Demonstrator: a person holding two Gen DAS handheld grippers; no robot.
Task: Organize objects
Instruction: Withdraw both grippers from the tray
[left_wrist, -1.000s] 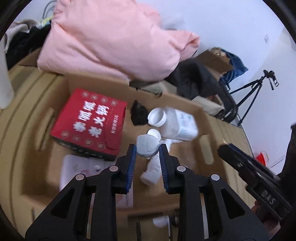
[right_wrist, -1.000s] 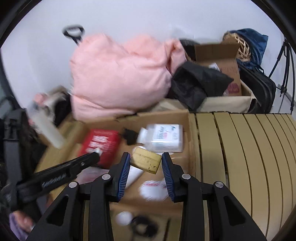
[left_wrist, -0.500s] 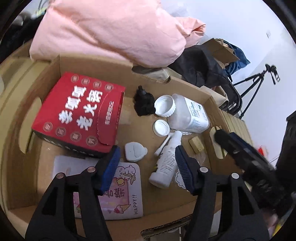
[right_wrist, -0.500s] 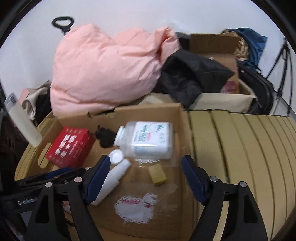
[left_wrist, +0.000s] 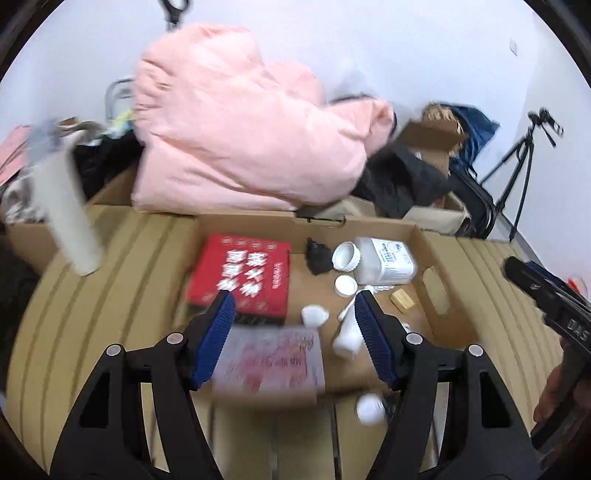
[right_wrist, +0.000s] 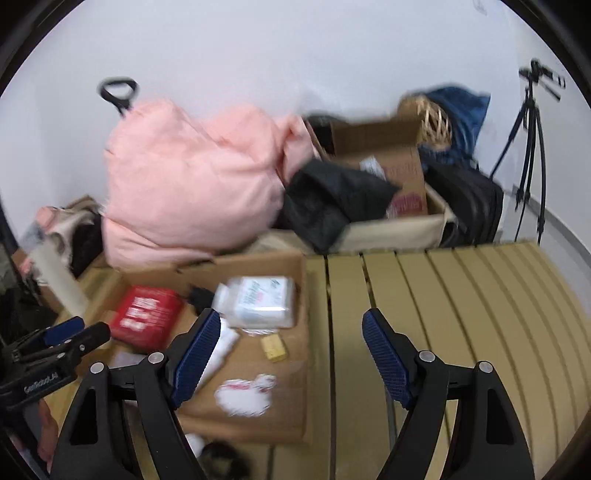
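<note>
While both tools hang above the scene with their jaws spread wide and nothing between them, most small things lie already inside the shallow cardboard box (left_wrist: 424, 240). The left tool (left_wrist: 293, 334) hovers over the near part of this box, and the right tool (right_wrist: 291, 356) hovers more to its right side, half over the slatted surface (right_wrist: 461, 314). Ahead of the left tool I see the red carton (left_wrist: 240, 277), the small white case (left_wrist: 314, 314), the white spray bottle (left_wrist: 347, 338), the yellow block (left_wrist: 402, 300), a loose white cap (left_wrist: 346, 285) and the big white jar (left_wrist: 384, 258). So I judge that the collecting part is nearly done. What seems left is a white round thing (left_wrist: 369, 408) near the box's front edge, close under the left tool, and perhaps the pale tube (left_wrist: 70, 218) far to its left. The spray bottle lies flat, with its long axis running away from the left tool and a little leftward, the thin nozzle pointing to the far side. The jar lies on its side, mouth toward the left.
</note>
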